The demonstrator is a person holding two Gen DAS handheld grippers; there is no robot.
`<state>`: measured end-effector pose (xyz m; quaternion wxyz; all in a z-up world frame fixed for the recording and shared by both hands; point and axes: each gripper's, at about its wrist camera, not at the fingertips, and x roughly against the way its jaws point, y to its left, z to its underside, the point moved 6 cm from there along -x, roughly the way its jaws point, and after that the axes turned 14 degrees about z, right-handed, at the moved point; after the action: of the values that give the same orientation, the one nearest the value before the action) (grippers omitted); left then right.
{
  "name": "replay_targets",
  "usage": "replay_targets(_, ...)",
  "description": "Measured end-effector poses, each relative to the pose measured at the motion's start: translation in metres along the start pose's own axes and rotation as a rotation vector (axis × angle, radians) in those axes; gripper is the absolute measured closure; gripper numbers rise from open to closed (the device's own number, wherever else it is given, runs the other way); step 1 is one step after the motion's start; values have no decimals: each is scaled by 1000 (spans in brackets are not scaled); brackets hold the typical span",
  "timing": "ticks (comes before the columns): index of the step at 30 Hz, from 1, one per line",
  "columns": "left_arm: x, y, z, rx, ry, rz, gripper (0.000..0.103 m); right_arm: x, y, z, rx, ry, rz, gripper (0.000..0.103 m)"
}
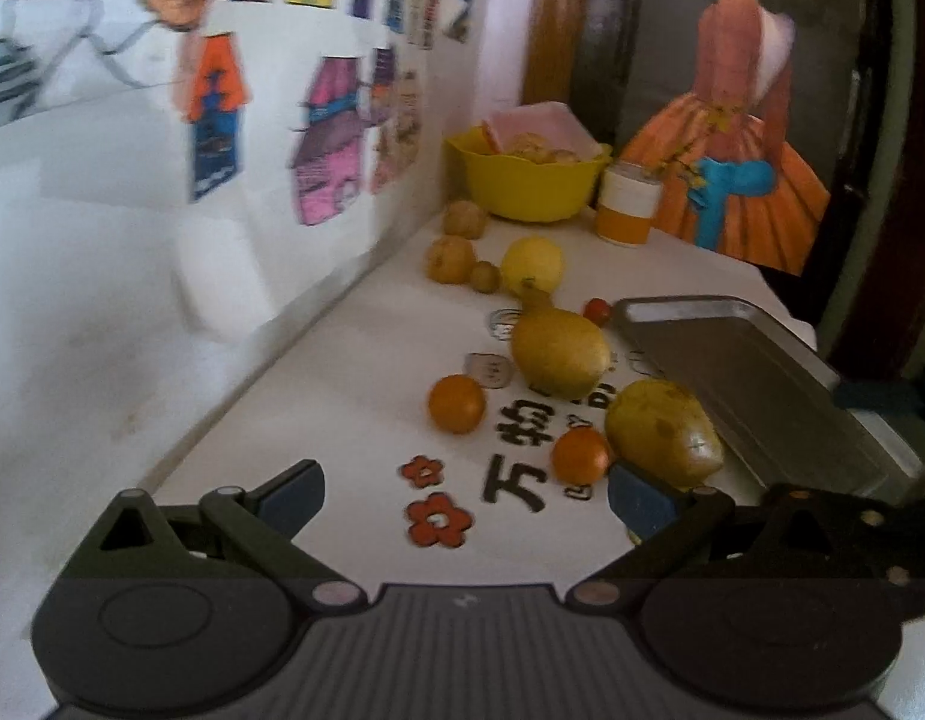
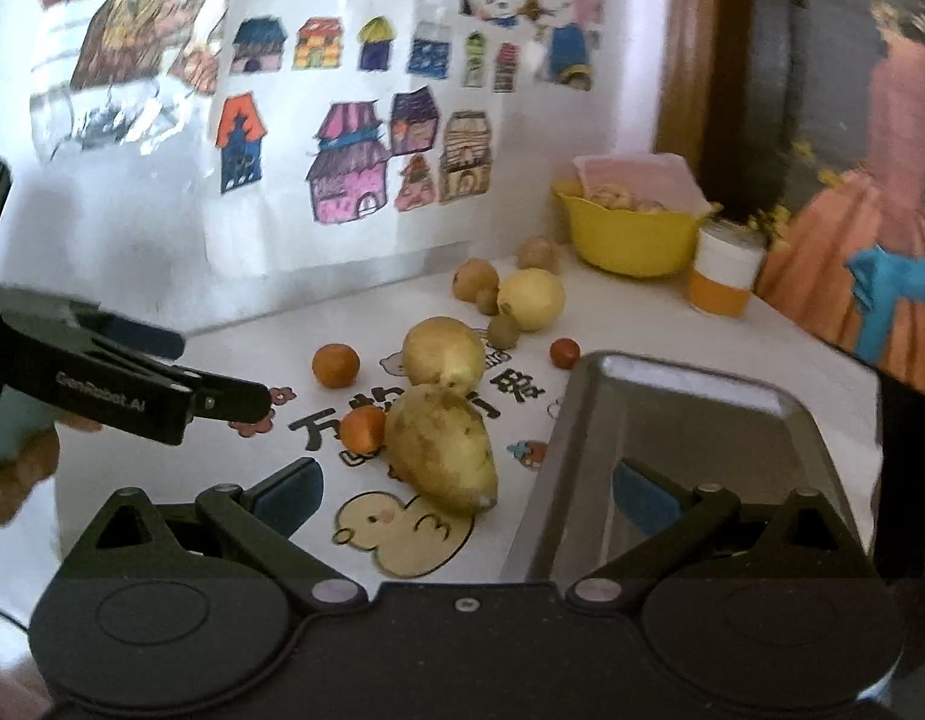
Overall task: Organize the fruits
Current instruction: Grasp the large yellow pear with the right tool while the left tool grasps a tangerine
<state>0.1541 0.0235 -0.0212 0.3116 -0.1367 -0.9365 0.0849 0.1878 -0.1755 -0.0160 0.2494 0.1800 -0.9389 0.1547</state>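
Left tongs spread wide and empty above the table, with the near small orange and large yellow-brown fruit just ahead of the right-hand finger, pear and second orange farther out. Right tongs likewise wide and empty, one finger over the metal tray, the large fruit lying between the fingers and slightly ahead. Beyond, lemon, small brown fruits and yellow bowl near the wall.
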Motion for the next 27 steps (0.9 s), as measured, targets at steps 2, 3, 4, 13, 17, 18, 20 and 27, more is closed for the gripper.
replay_targets(2,-5,-4,-1,-21,1,47,1,-9,-2,-1,42,-4,-25,3)
replay_targets(3,-8,-6,0,-36,3,66,1,-16,-3,-1,64,1,-48,6)
replay_targets(4,-10,-8,0,-53,9,77,1,-21,-4,-1,81,11,-71,8)
replay_targets(13,-39,-18,5,-184,103,116,13,-59,-7,-17,50,89,-273,20)
replay_targets(17,-53,-24,6,-230,140,135,19,-68,-1,-15,86,122,-301,28)
replay_targets(18,-55,-25,6,-236,145,141,20,-71,0,-15,82,129,-309,30)
replay_targets(20,-61,-27,4,-246,148,149,24,-76,0,-14,70,146,-322,33)
replay_targets(27,-76,-27,2,-256,168,162,40,-86,-2,-12,13,199,-377,41)
